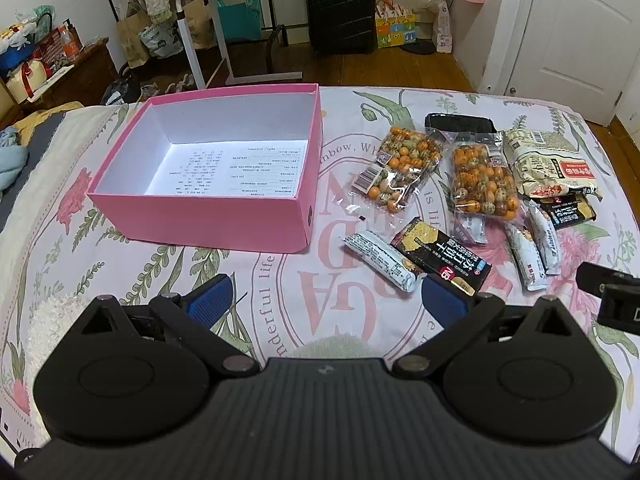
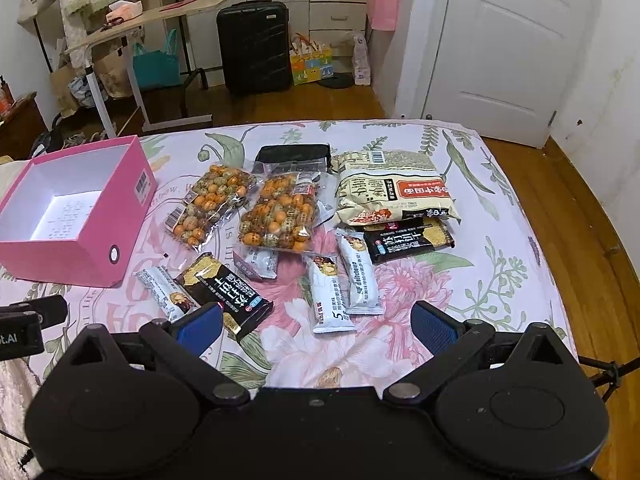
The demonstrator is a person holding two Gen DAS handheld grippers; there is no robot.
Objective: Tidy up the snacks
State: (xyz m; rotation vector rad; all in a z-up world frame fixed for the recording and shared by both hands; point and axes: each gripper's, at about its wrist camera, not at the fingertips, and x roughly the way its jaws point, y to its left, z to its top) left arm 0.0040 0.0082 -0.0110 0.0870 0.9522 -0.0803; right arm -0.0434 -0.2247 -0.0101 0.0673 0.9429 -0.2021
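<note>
A pink box (image 1: 192, 216) is sitting open on the left side of a floral bedsheet (image 1: 320, 312), showing white inner walls and a printed sheet on its floor; nothing else is lying inside it. The snacks are lying in a loose cluster to the right of the box, apart from it. Two clear bags of orange and speckled coated nuts (image 1: 400, 164) (image 1: 482, 182) are lying side by side in the middle of the cluster, with a black pouch (image 1: 460, 123) just beyond them at the far side. A large cream noodle packet (image 2: 394, 192) is resting at the right, its near edge overlapping a black cracker packet (image 2: 408, 240). Nearer, two white snack bars (image 2: 330, 296) (image 2: 358, 276) are lying side by side and touching, and a small white sachet (image 2: 262, 262) is peeking out from under the near edge of the right nut bag. At the near left of the cluster, another white snack bar (image 1: 380, 260) is lying against a second black cracker packet (image 1: 444, 258).

The left gripper (image 1: 326, 298) is hovering low over the sheet with its blue pads spread wide, gripping nothing; its right pad is sitting just near of that black packet. The right gripper (image 2: 316, 322) is likewise spread wide and holding nothing, its left pad overlapping the near corner of the same packet in view.
</note>
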